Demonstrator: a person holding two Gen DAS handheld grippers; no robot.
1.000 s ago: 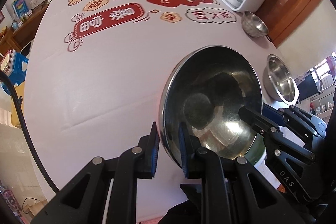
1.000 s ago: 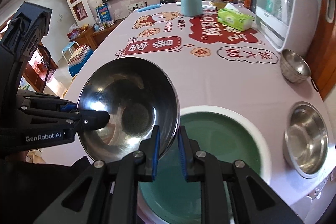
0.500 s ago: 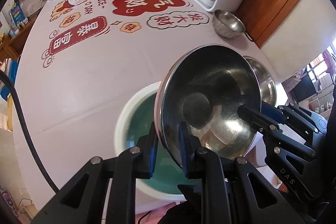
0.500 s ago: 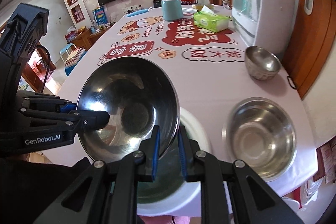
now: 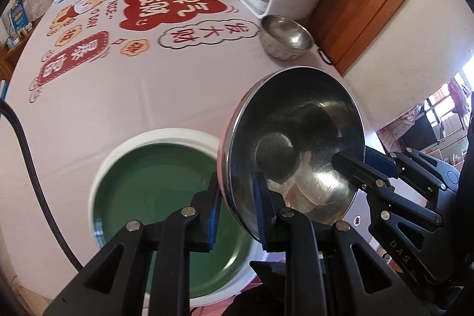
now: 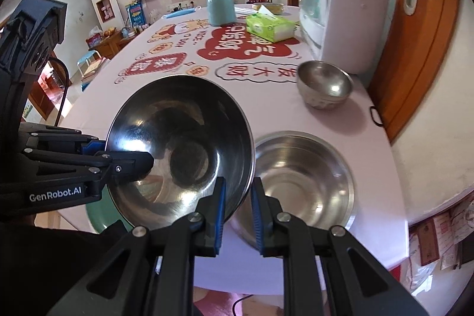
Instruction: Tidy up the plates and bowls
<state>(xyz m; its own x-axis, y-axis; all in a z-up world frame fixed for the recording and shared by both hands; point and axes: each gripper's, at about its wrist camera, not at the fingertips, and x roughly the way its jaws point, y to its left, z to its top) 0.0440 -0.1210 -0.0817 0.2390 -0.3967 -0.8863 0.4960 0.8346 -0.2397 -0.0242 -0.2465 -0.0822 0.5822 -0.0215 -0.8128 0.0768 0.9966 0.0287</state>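
Both claws grip one steel bowl (image 6: 180, 144) in the air: my left claw (image 5: 237, 206) is clamped on its near rim, my right claw (image 6: 238, 206) on the opposite rim. It hangs tilted above the table edge, between the green plate (image 5: 142, 191) and a second bowl (image 6: 308, 182). Nothing looks stacked yet. A smaller bowl (image 6: 324, 85) waits farther back, so I judge most sorting remains.

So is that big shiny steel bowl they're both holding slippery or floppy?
Probably stiff: the big shiny steel bowl keeps its round shape, pinched at opposite rims by the left gripper and right gripper. Its polished surface likely slips.
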